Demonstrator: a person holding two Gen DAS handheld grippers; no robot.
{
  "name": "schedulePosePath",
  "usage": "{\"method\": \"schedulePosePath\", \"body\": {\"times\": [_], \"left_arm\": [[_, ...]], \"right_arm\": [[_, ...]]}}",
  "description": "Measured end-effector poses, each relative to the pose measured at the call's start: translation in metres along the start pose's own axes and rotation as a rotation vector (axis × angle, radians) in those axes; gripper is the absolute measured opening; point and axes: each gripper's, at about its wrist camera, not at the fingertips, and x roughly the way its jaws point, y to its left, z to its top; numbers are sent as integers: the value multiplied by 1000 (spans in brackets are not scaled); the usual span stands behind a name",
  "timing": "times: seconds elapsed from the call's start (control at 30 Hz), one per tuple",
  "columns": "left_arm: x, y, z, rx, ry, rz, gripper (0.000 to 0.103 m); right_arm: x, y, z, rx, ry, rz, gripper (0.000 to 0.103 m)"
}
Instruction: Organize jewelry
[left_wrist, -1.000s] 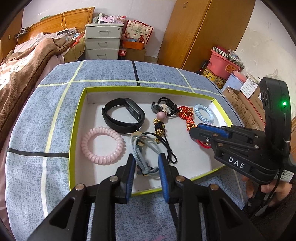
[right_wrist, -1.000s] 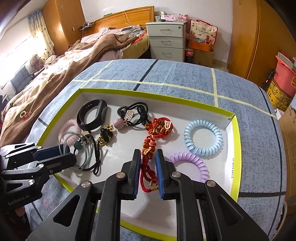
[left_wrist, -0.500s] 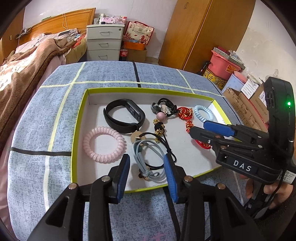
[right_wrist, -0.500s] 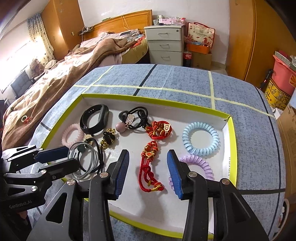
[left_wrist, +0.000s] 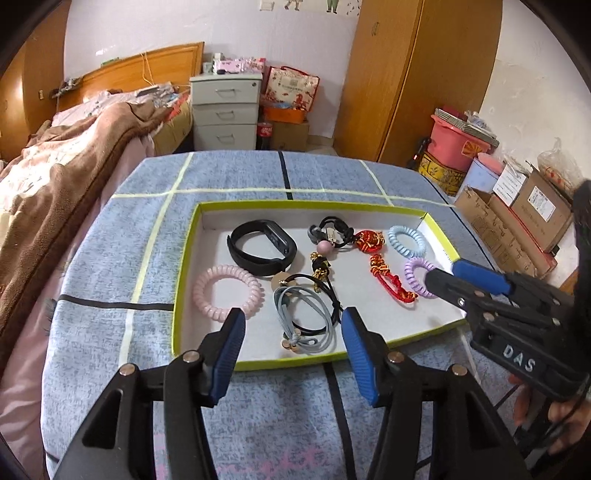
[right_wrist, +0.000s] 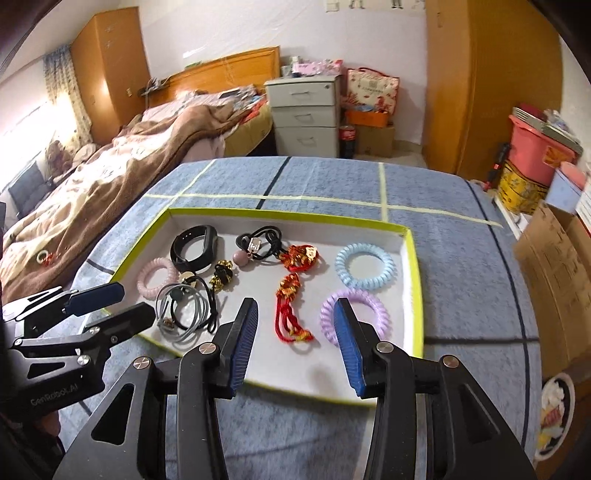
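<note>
Both claws hung above the near edge of the shallow white cardboard tray with the yellow-green rim (left_wrist: 184, 258), which lay on the table under a blue-grey cloth with pale yellow and black stripes (left_wrist: 110, 295). The left claw (left_wrist: 292, 352) was opening, its blue-padded fingers (left_wrist: 229, 350) already wide apart, with nothing between them; it held nothing. Just beyond it, inside the tray's near edge, lay the grey elastic hair tie with small gold beads (left_wrist: 306, 317), tangled with a black cord hair tie (left_wrist: 328, 291). The right claw (right_wrist: 295, 339) stood wide open and empty as well, its pads apart above the near part of the tray.

Within the tray, the red knotted cord bracelet with gold beads (right_wrist: 291, 314) lay just ahead of the right claw, between its fingers in the right wrist view but untouched. The lilac spiral coil hair tie (right_wrist: 351, 314) lay beside it toward the tray's right wall, partly hidden behind one finger. The light blue spiral coil hair tie (right_wrist: 364, 266) sat farther back near the right wall. The pink spiral coil hair tie (left_wrist: 229, 291) lay near the tray's left wall, with the black fitness band (left_wrist: 262, 251) behind it. A second red-and-gold charm (left_wrist: 369, 240) and a black hair tie with a pink bead (left_wrist: 325, 243) lay toward the tray's far side.
</note>
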Motion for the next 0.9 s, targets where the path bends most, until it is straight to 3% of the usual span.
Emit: {"method": "schedulePosePath", "body": {"times": [0.27, 0.77, 0.9], "left_arm": [[-20, -14, -8, 25, -57, 100, 56], [-42, -22, -20, 7, -97, 165, 56], [-45, -23, -22, 7, -98, 149, 56]], "right_arm": [[-30, 1, -19, 54, -36, -38, 44], [-60, 13, -35, 52, -85, -47, 44], [-62, 16, -36, 49, -85, -45, 44]]}}
